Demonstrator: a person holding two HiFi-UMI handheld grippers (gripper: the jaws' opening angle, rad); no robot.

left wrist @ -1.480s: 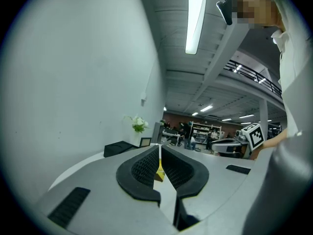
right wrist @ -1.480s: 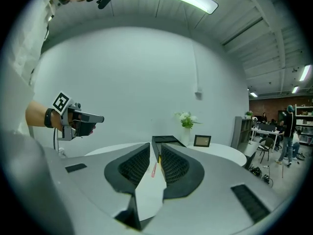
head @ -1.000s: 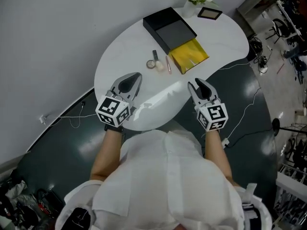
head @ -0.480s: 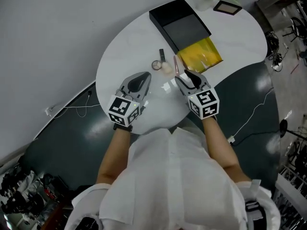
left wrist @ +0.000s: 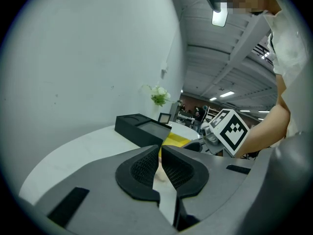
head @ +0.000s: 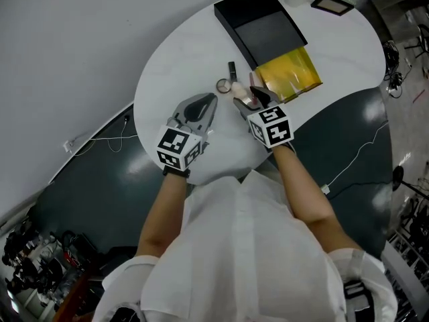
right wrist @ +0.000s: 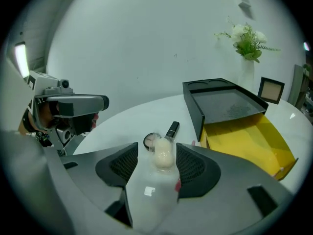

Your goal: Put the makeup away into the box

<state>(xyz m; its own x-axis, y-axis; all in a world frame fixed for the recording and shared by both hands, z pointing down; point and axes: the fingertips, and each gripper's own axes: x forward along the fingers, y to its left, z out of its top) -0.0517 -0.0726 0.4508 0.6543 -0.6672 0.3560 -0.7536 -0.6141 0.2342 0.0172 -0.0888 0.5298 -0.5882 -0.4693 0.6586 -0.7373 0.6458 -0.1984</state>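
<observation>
Small makeup pieces lie on the white table (head: 167, 66) beside the black box (head: 258, 19) with its yellow inner tray (head: 295, 76): a black lipstick tube (head: 232, 68), a round compact (head: 222, 85) and a cream egg-shaped sponge (head: 238, 88). My right gripper (head: 244, 98) is down over them. Its jaws are opening, and the sponge (right wrist: 163, 154) sits between the pads without being pressed. The compact (right wrist: 150, 140) and the lipstick (right wrist: 172, 129) lie just beyond its tips (right wrist: 157, 145). My left gripper (head: 209, 102) hovers just left of the items, its jaws (left wrist: 160, 148) together on nothing.
A vase of white flowers (right wrist: 247, 38) and a small photo frame (right wrist: 270, 89) stand at the table's far edge behind the box. A grey wall runs close behind the table. Dark floor with cables lies around it.
Both grippers moved forward and down over the table. The right one swung left to the makeup, and its jaws spread wider around the sponge.
</observation>
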